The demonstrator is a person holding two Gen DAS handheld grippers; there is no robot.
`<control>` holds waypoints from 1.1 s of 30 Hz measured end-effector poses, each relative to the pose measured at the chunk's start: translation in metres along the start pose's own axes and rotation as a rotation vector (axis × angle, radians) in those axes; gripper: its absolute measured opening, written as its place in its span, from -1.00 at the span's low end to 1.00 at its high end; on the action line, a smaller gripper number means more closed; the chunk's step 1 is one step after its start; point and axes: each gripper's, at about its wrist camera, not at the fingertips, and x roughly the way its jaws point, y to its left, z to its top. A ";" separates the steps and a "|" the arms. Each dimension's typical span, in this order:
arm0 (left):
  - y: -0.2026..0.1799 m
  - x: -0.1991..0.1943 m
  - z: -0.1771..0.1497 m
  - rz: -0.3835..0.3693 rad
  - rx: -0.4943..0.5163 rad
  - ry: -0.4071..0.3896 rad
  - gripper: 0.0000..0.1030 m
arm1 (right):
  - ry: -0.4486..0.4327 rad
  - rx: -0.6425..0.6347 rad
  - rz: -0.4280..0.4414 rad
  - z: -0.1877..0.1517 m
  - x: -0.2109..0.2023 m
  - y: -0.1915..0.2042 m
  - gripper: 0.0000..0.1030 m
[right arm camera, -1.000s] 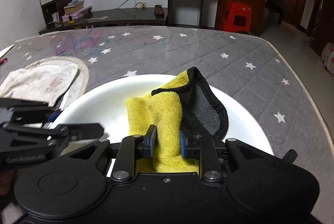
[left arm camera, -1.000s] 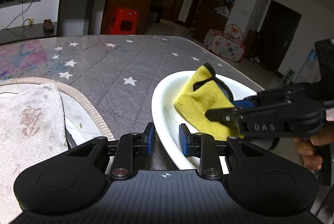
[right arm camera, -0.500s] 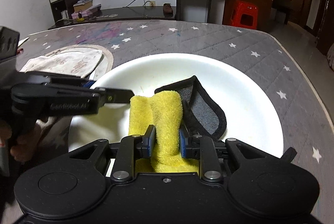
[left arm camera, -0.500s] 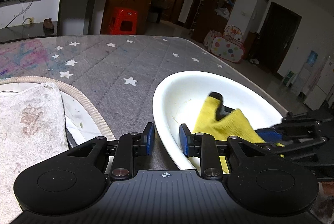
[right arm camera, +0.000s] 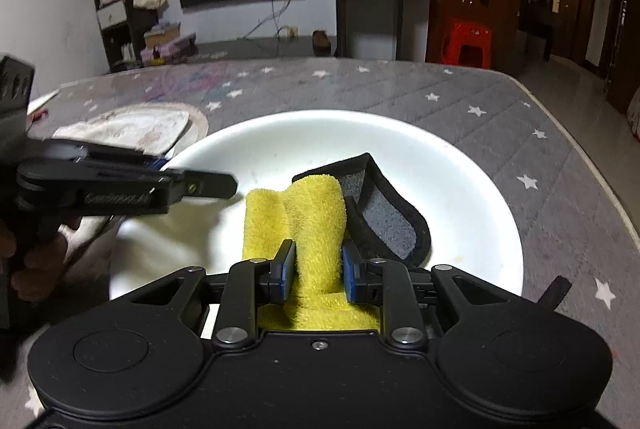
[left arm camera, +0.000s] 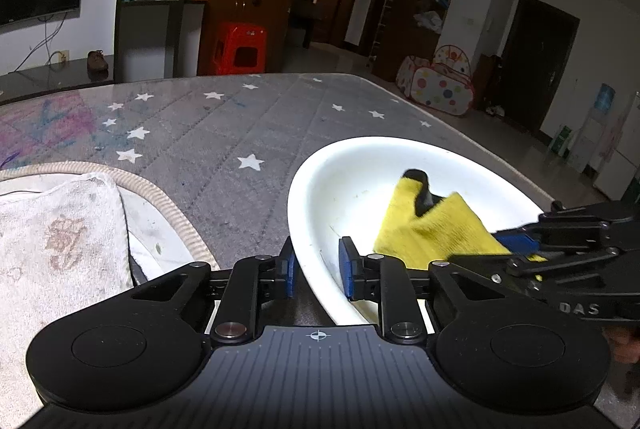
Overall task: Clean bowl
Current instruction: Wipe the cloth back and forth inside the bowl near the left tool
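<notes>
Both tongs work at the wide white round bowl (right arm camera: 460, 165). Right tongs (right arm camera: 315, 271) are clenched on a folded yellow terry cloth with a grey, black-edged backing (right arm camera: 312, 217), which lies inside the bowl just ahead of their blue pads. Left tongs (left arm camera: 315, 271) straddle the near rim of the bowl (left arm camera: 304, 197), one blue pad outside the wall and one inside; whether the pads actually press the rim is hard to judge from this angle, though they look closed on it. From the left tongs' view the yellow cloth (left arm camera: 432, 229) sits to the right, inside the bowl. To their left a stained white towel (left arm camera: 60, 241) rests on a round beige-rimmed mat (left arm camera: 176, 213). Everything stands on a grey quilted tabletop with white stars (left arm camera: 240, 125).
</notes>
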 end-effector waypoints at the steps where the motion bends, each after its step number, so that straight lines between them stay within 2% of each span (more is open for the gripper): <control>1: 0.002 0.000 -0.001 0.002 0.001 0.000 -0.57 | -0.007 -0.005 0.000 0.000 0.001 0.000 -0.51; 7: 0.012 0.005 0.002 0.002 -0.009 0.004 -0.57 | -0.042 -0.014 0.022 0.002 0.008 -0.006 -0.51; 11: 0.015 0.014 0.010 0.060 -0.001 0.006 -0.57 | -0.043 -0.031 0.048 0.009 0.016 -0.009 -0.50; 17: 0.040 0.038 0.035 0.123 -0.052 0.014 -0.56 | -0.046 -0.038 0.075 0.029 0.042 -0.014 -0.50; 24: 0.070 0.066 0.061 0.229 -0.060 -0.018 -0.50 | -0.046 -0.038 0.100 0.052 0.072 -0.015 -0.50; 28: 0.082 0.074 0.068 0.262 -0.075 -0.040 -0.48 | -0.041 -0.054 0.114 0.065 0.088 -0.012 -0.51; 33: 0.087 0.078 0.073 0.255 -0.088 -0.039 -0.45 | -0.038 -0.064 0.126 0.071 0.095 -0.010 -0.51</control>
